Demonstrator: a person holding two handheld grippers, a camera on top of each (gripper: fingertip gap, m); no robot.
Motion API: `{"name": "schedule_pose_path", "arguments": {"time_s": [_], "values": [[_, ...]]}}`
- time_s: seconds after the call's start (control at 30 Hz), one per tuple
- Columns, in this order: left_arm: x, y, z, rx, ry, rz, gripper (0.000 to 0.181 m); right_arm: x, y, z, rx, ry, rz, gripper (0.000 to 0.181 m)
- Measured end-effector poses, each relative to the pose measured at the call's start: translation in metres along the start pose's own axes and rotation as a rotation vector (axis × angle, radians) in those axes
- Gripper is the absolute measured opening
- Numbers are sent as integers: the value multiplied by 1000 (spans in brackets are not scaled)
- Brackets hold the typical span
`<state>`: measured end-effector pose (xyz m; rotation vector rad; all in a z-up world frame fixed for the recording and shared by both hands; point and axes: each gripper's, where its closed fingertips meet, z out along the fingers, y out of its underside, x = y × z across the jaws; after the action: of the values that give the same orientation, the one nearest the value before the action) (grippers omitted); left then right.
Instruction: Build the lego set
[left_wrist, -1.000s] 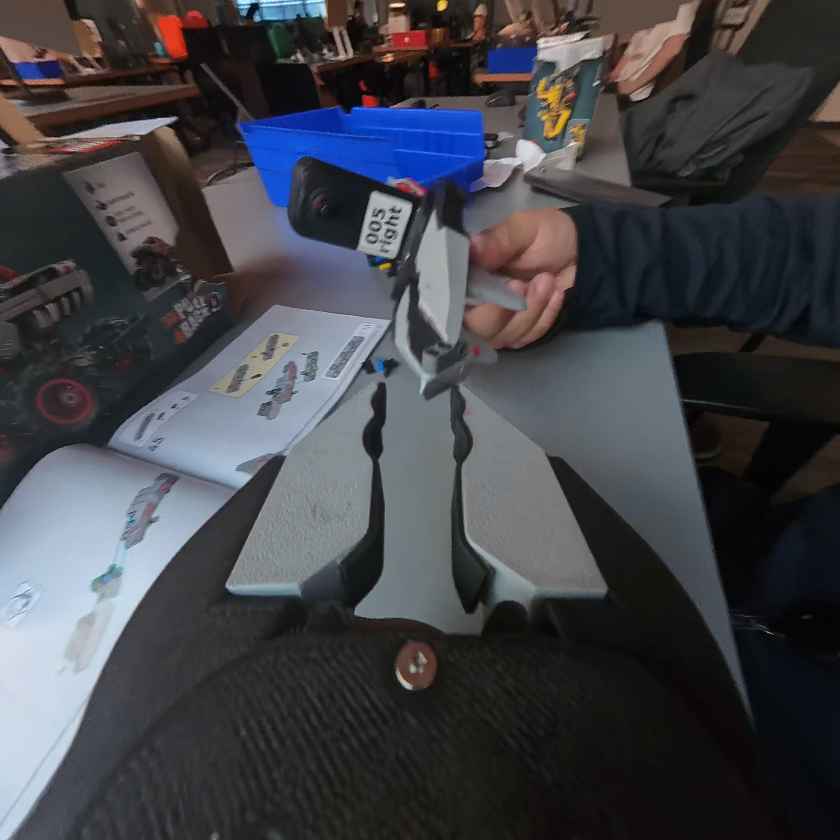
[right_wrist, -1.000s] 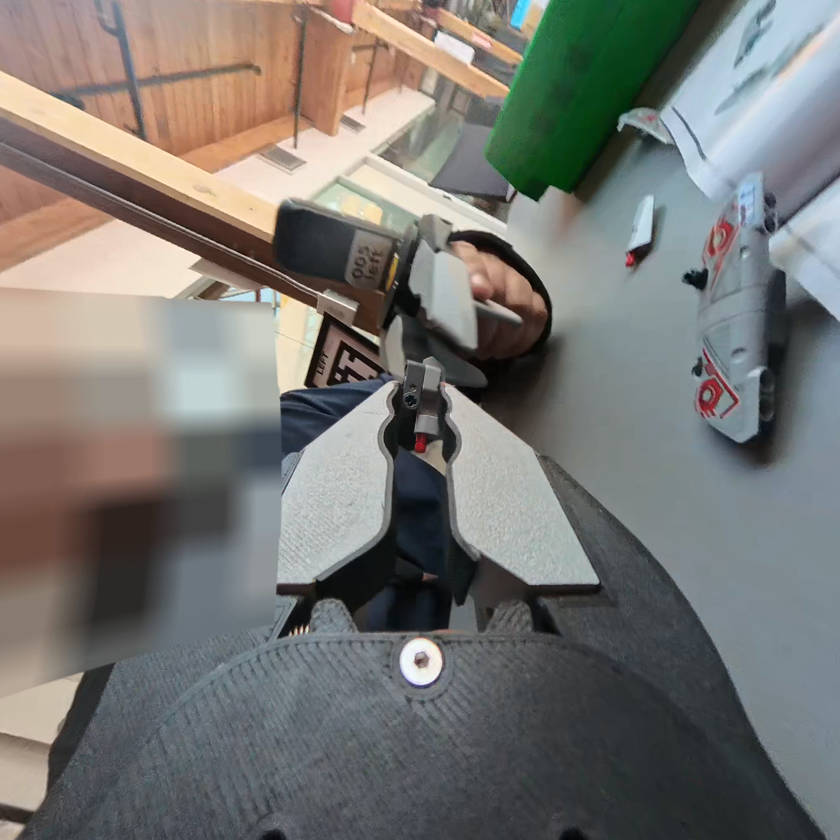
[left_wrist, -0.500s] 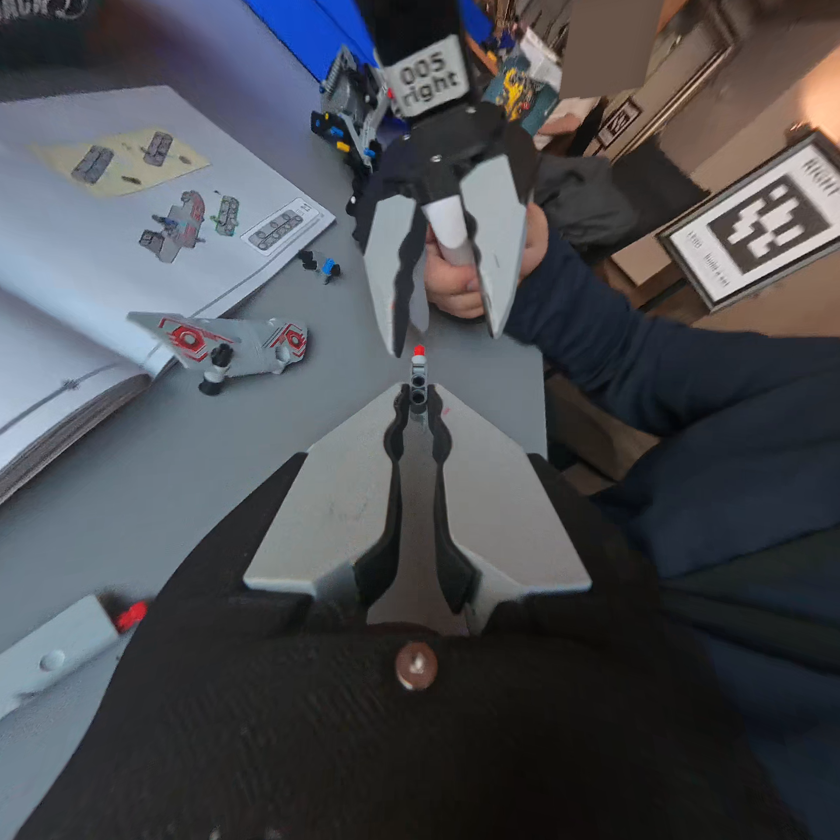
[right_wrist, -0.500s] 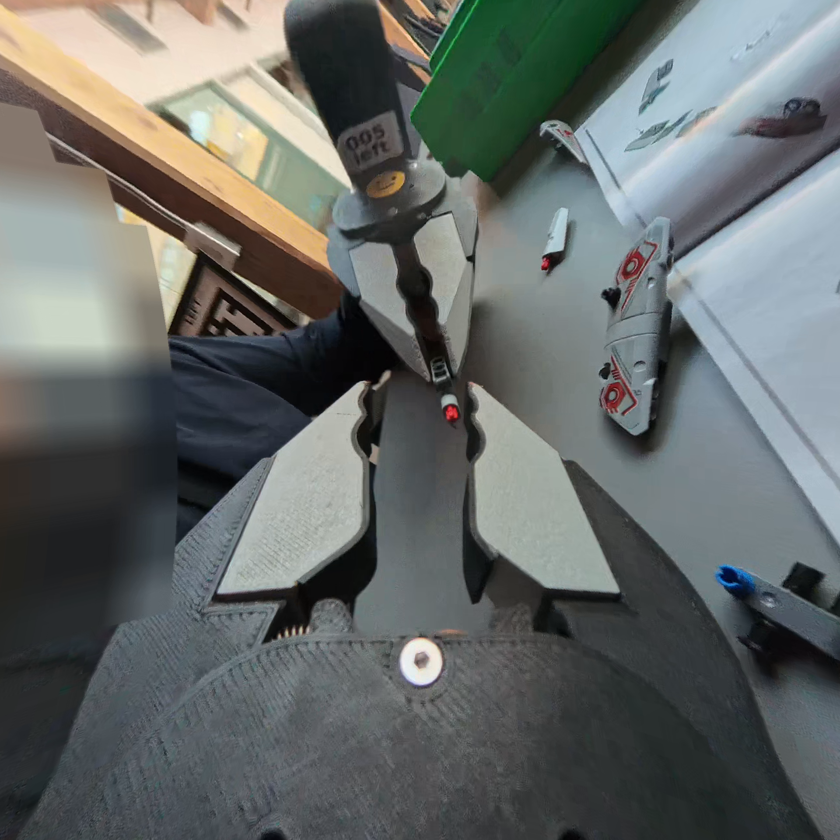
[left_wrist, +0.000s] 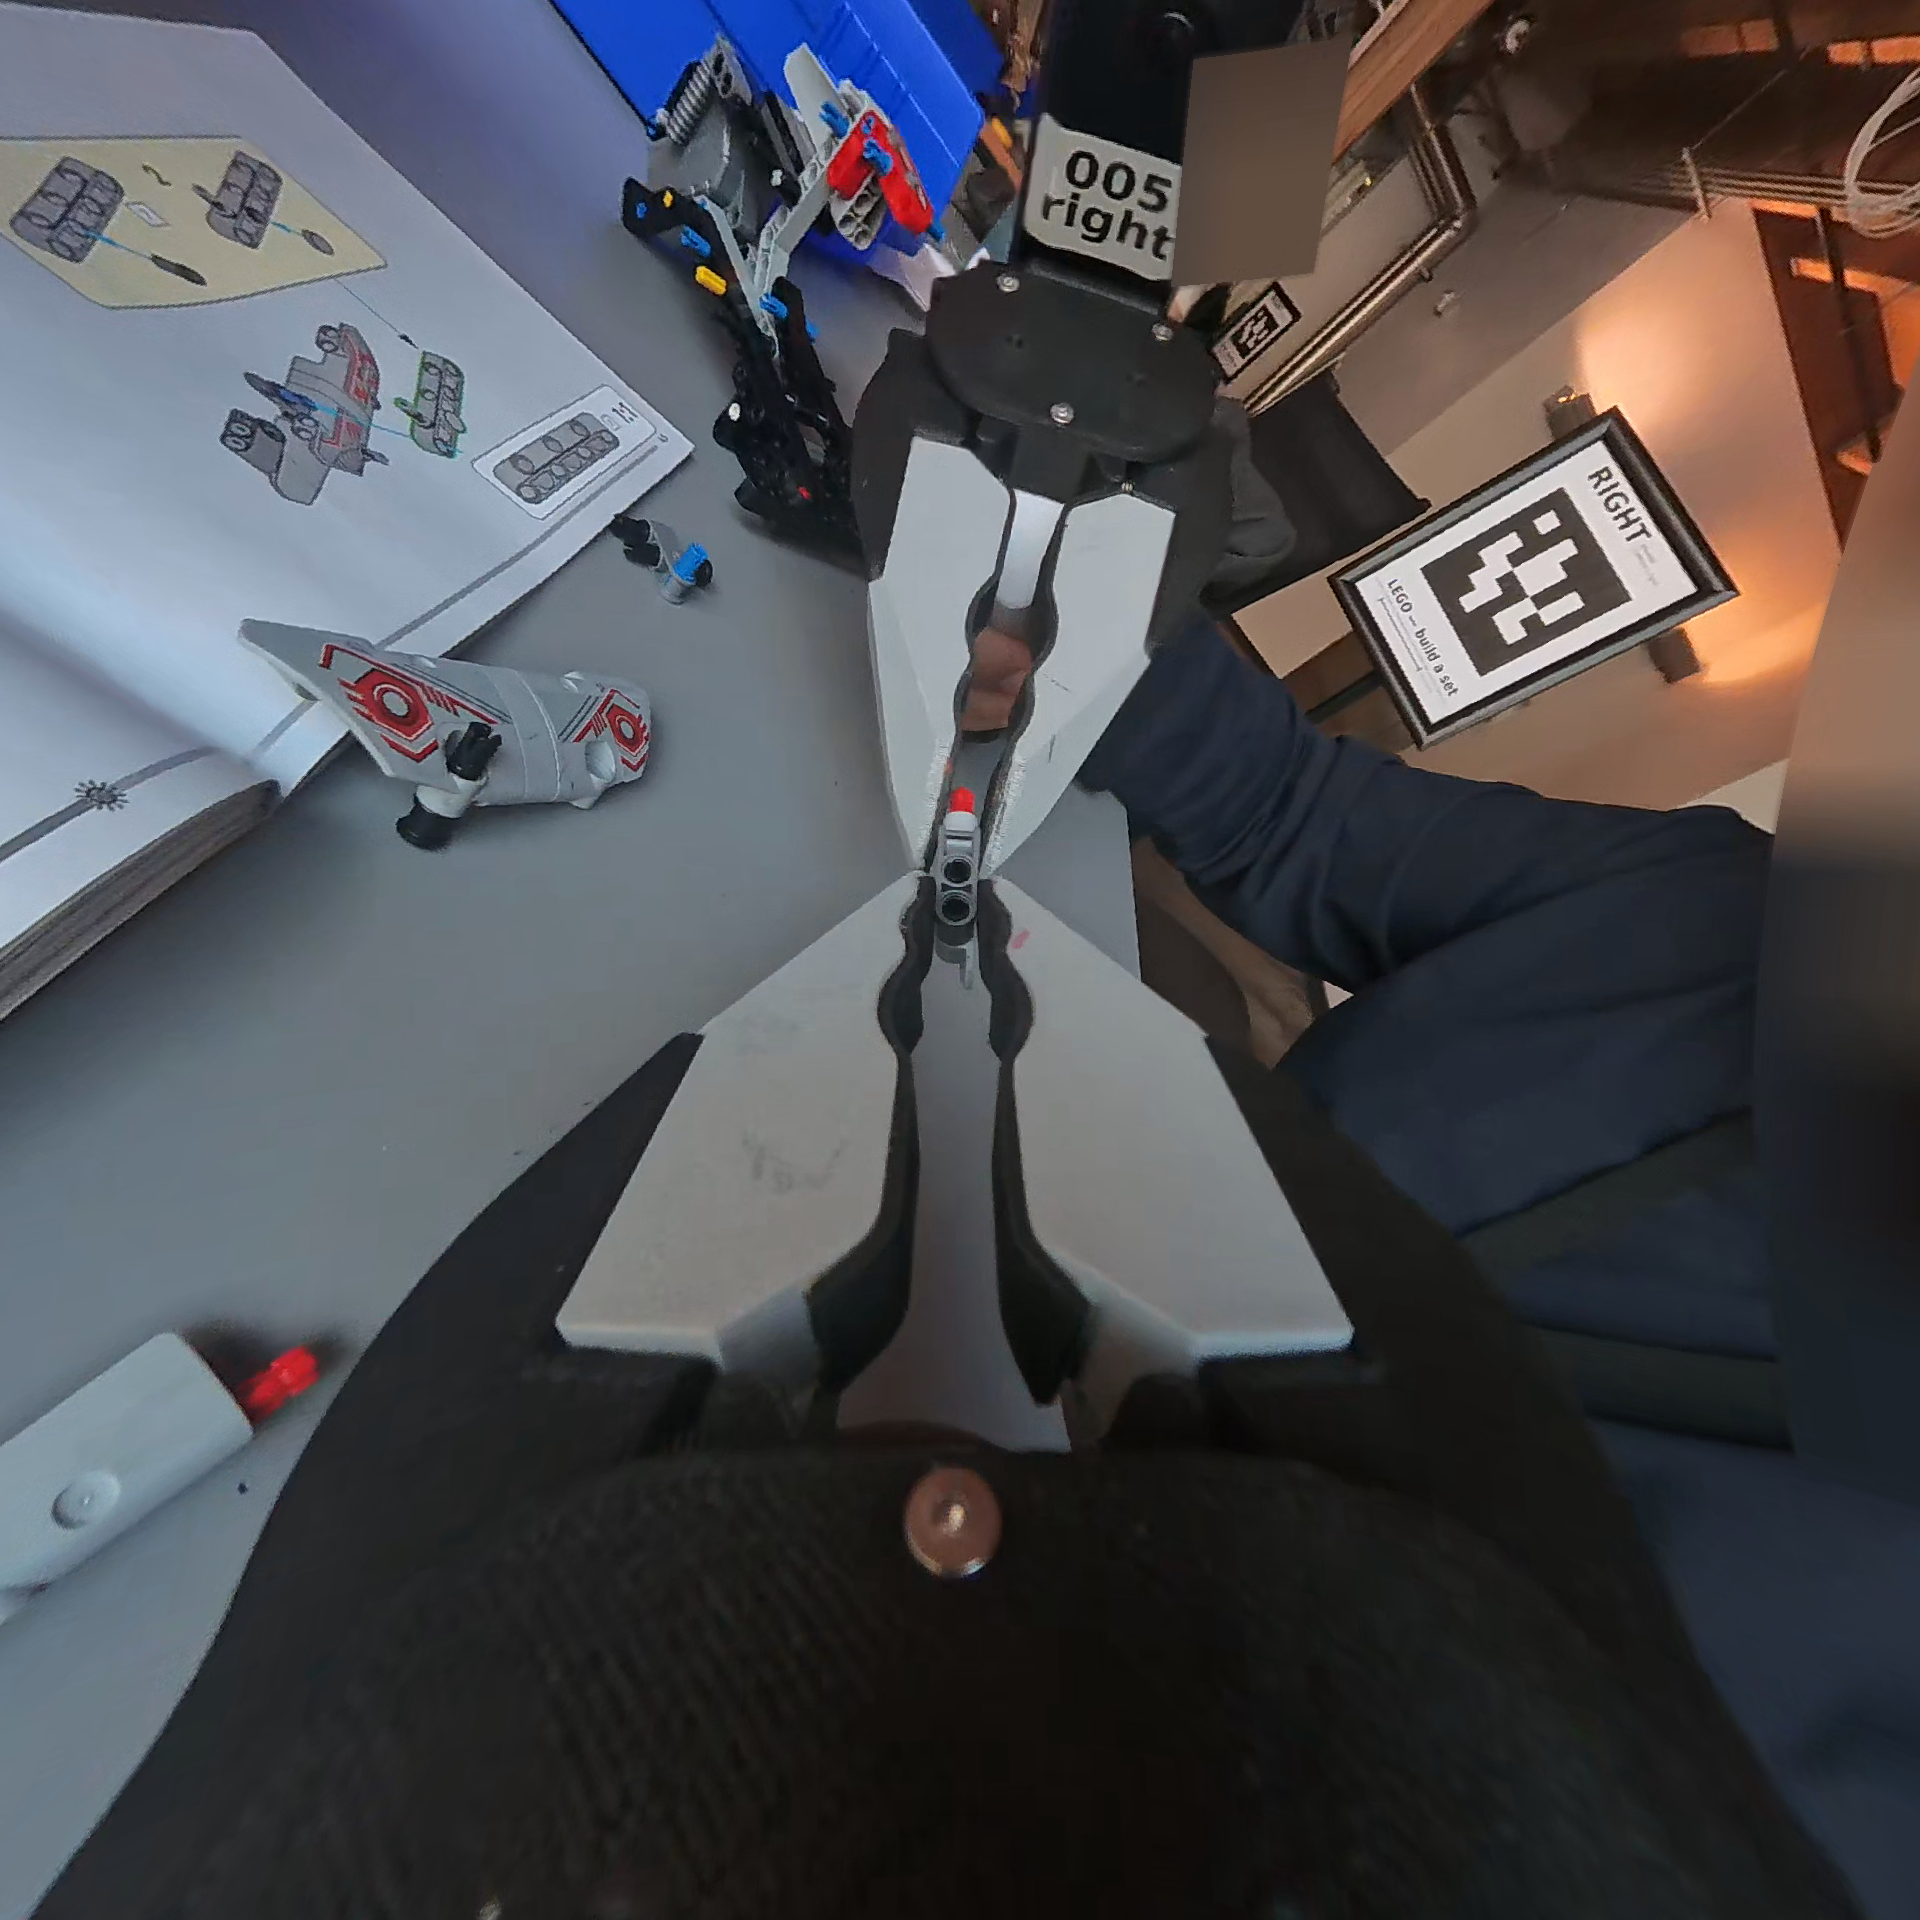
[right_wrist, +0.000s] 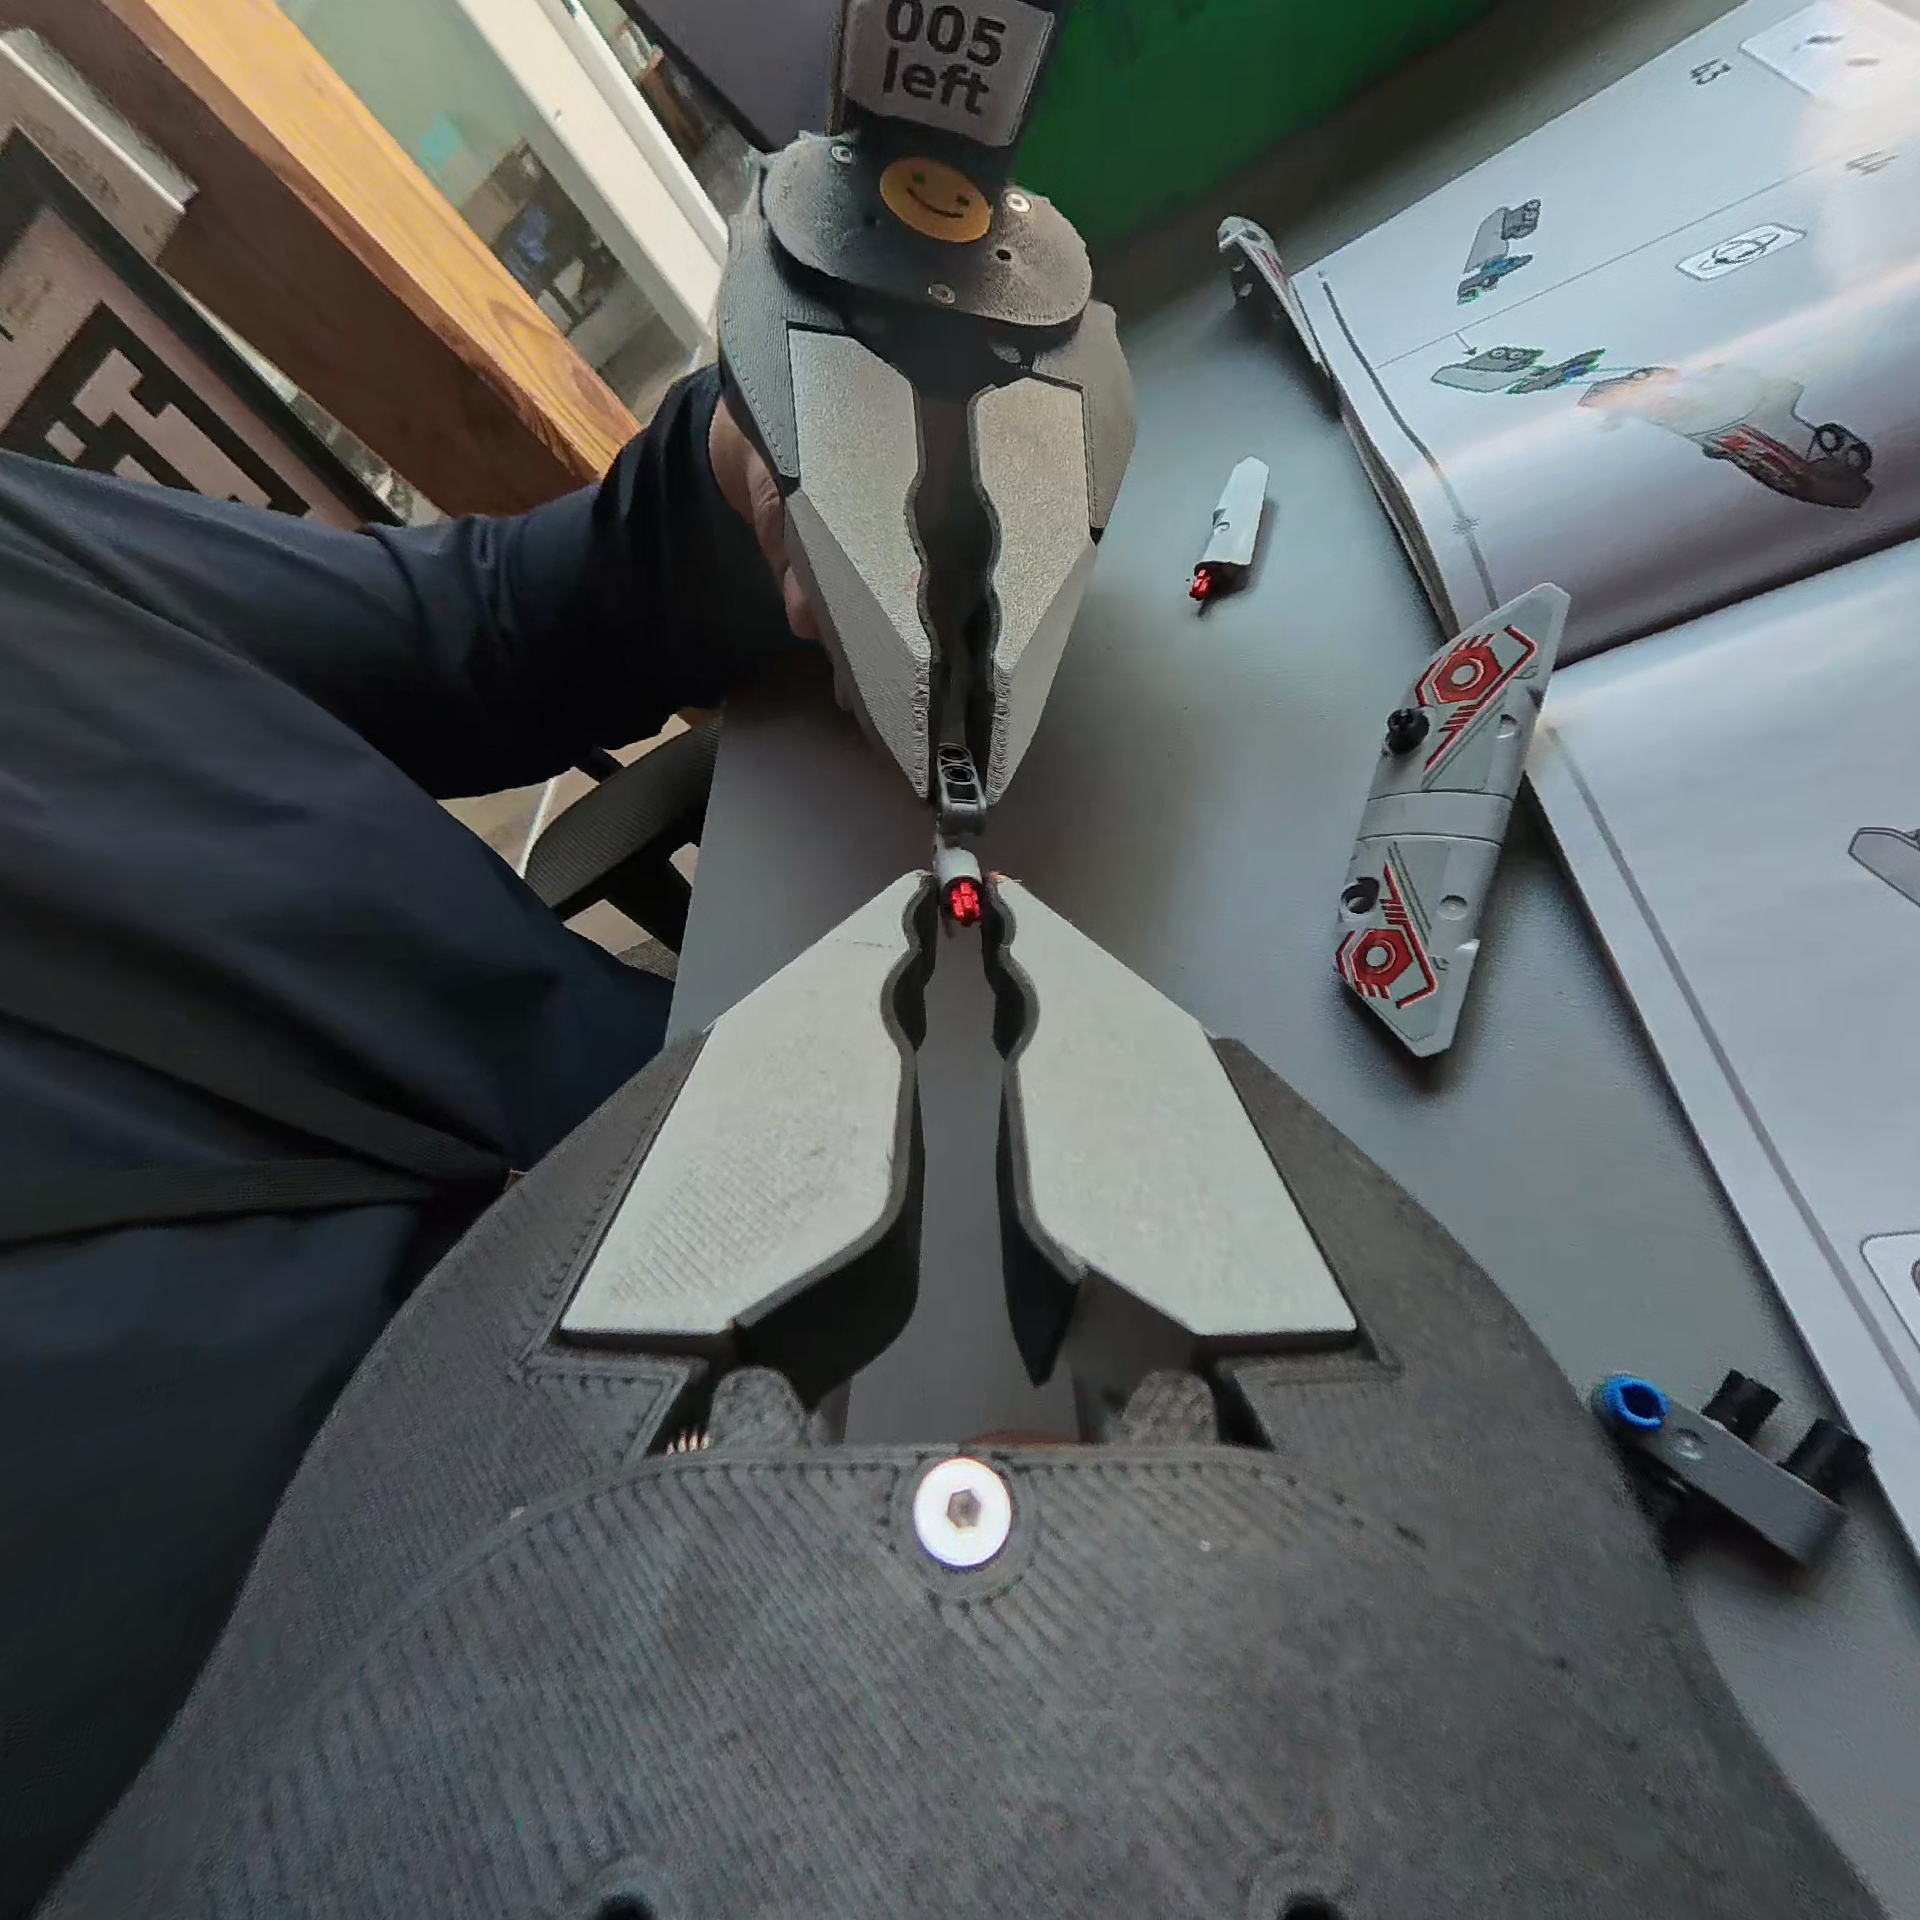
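The 2 grippers meet tip to tip above the grey table (left_wrist: 436, 1039); the left gripper (left_wrist: 956, 914) is pinched narrowly on a small grey lego connector (left_wrist: 956, 894); the right gripper (right_wrist: 961, 904) is nearly closed around the connector's red pin (right_wrist: 961, 899); a grey winged panel with red decals (left_wrist: 468, 717) lies beside the open instruction booklet (left_wrist: 156, 468).

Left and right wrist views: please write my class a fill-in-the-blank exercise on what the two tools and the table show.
The left tool is shut on a small grey piece whose pin is coloured ____.
The right tool has that pin ____ its fingertips.
The half-built model stands by a bin coloured ____.
Missing words: red; between; blue.
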<state>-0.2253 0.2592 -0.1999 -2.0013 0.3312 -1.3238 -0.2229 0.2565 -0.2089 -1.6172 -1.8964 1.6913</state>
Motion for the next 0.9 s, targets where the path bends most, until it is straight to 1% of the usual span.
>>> {"name": "schedule_pose_path", "arguments": {"time_s": [0.1, 0.2, 0.23, 0.33, 0.4, 0.5, 0.53, 0.6, 0.7, 0.8, 0.9], "values": [[3, 2, -2, -13, -9, 49, 5, -2, 3, 1, -15, -20, 13, 4], [-1, 5, -20, -42, -78, 142, 27, 5, 9, 0, -45, 24, 15, 4], [-2, 7, -30, -53, -107, 194, 29, 7, 10, -1, -45, 39, 14, 4], [-17, 5, -65, -32, -294, 410, 27, 13, 8, -3, -29, 84, 0, 4], [-22, 4, -83, -19, -389, 529, 26, 15, 4, -3, -6, 93, 6, 4], [-18, 3, -92, 24, -445, 660, 27, 16, -1, -4, 26, 114, -22, 4], [-20, 2, -94, 37, -484, 689, 26, 17, -2, -5, 31, 129, -40, 4], [-24, -1, -99, 56, -552, 720, 26, 19, -4, -5, 34, 160, -71, 4], [-20, 1, -103, 63, -543, 744, 27, 18, -10, -7, 65, 162, -116, 4], [-12, 2, -114, 107, -527, 771, 24, 13, -18, -11, 119, 130, -161, 4], [-15, 2, -125, 120, -552, 755, 21, 21, -23, -14, 145, 140, -133, 4]]}}
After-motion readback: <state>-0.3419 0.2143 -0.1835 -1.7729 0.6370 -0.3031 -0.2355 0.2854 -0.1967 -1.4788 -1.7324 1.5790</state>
